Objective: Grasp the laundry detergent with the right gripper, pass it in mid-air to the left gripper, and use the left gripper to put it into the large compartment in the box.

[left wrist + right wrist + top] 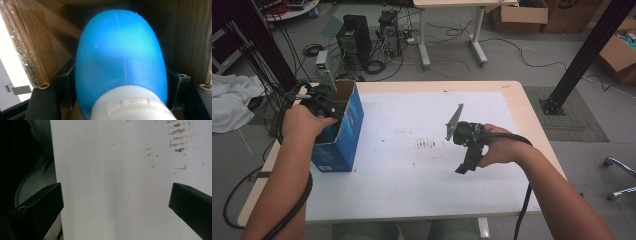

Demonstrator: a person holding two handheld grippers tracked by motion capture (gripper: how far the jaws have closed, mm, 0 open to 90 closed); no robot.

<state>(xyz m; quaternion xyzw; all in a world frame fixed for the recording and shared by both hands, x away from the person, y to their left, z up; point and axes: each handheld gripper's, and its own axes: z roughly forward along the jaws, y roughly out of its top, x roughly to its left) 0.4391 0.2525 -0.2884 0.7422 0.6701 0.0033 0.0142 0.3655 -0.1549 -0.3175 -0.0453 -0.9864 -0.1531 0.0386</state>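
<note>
An open-topped blue cardboard box (346,129) stands at the table's left. My left gripper (326,104) reaches down into it, held by the person's left hand. In the left gripper view a blue bottle (120,50) with a white cap (130,106) lies between the jaws of my left gripper (121,83). The black jaws flank its sides closely without visibly squeezing it, and brown cardboard walls surround it. My right gripper (464,166) hovers over the white table top (412,170) right of centre, and in its own view my right gripper (116,187) stands wide open on nothing.
Brown smudges (427,144) mark the middle of the table top. On the floor beyond the table are computer towers (357,37), cables, a desk's legs and cardboard boxes (519,15). A black frame post (587,50) rises at the right, and white cloth (232,100) lies at the left.
</note>
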